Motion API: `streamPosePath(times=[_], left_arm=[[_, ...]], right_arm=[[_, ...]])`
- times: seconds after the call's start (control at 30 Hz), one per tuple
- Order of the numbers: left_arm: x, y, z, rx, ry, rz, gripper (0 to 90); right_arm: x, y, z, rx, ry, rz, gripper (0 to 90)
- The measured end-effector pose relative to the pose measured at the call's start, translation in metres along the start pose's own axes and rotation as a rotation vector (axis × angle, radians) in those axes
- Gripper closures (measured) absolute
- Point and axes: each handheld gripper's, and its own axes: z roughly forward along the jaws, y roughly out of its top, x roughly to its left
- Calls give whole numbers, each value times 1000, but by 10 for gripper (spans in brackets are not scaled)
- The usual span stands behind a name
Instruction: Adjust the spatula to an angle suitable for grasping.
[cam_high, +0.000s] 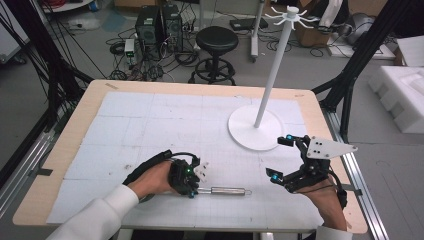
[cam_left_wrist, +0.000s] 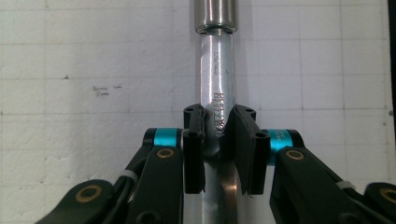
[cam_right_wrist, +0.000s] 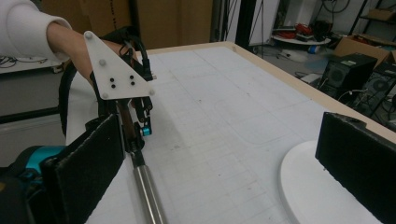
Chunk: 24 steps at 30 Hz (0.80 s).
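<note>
Left tongs (cam_left_wrist: 217, 135) clamp metal rod (cam_left_wrist: 216, 84) — mid-table | right tongs (cam_high: 281, 157) agape

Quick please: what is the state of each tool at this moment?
Left tool: closed on the thin end of the metal rod lying on the table.
Right tool: open, holding nothing.
</note>
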Motion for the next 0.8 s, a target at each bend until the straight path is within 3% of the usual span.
streamPosePath(times=[0.13, 0.3, 0.57, 0.8], left_arm=[[-1, -1, -6, -24, 1, 1, 746], [1, -7, -24, -99, 8, -14, 746], [1, -17, -49, -162, 44, -41, 747], [-1, -25, -71, -265, 78, -70, 748]], right_arm=[[-1, 0, -1, -4, -1, 2, 4], [0, 1, -3, -5, 1, -3, 4], [2, 8, -4, -18, 10, -27, 4], [3, 8, -4, -11, 9, -27, 4]])
